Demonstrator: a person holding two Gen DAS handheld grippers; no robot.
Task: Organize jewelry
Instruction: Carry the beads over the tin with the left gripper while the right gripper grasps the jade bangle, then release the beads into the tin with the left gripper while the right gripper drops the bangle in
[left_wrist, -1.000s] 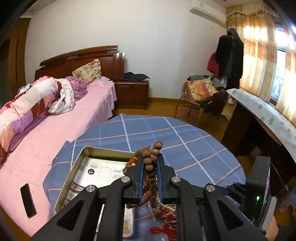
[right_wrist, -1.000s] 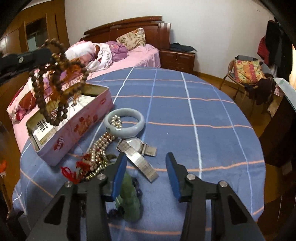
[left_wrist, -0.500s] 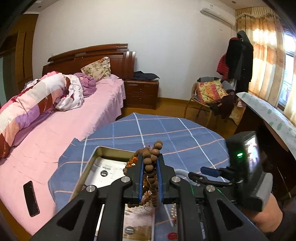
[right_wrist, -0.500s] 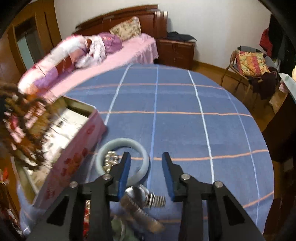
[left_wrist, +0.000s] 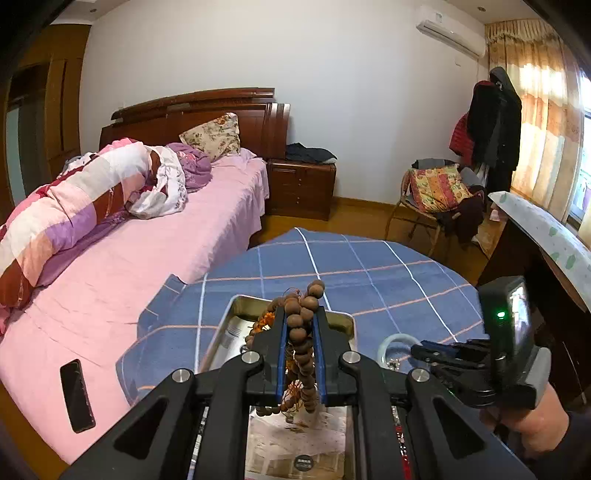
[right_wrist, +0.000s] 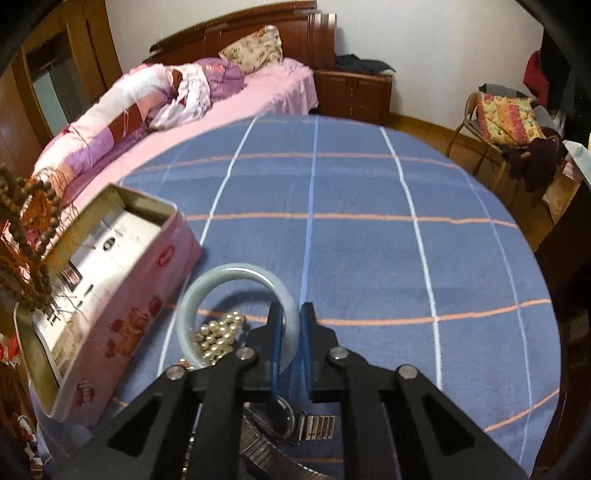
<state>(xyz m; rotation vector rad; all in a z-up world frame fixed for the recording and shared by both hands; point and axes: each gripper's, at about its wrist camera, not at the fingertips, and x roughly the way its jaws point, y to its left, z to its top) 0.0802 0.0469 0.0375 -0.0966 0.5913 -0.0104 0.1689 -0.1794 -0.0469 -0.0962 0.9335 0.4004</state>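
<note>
Clamped together, the fingers of the left gripper (left_wrist: 299, 332) pinch a strand of brown wooden beads (left_wrist: 301, 325) that loops above and hangs below the pads, over an open tin box (left_wrist: 345, 321) on a round table under a blue checked cloth (left_wrist: 332, 266). Beyond the table in this left-wrist view lie a bed with a pink sheet (left_wrist: 155, 258), a rolled quilt (left_wrist: 74, 199), a dark phone (left_wrist: 77, 395) on the sheet, a wooden nightstand (left_wrist: 301, 188), a chair heaped with clothes (left_wrist: 439, 192), a curtained window (left_wrist: 543, 122) and a wall air conditioner (left_wrist: 448, 31); the right gripper (left_wrist: 424, 350) shows at right, a hand (left_wrist: 524, 428) behind it. From the right wrist, its jaws have just been closing and now grip the rim of a pale jade bangle (right_wrist: 236, 280) lying on the cloth — a cluster of gold beads (right_wrist: 218, 336) sits inside the ring, just beside the pink tin. A metal watch (right_wrist: 280, 424) lies under the gripper, partly hidden. The wooden beads hang at the far left edge, over the tin's near end.
</note>
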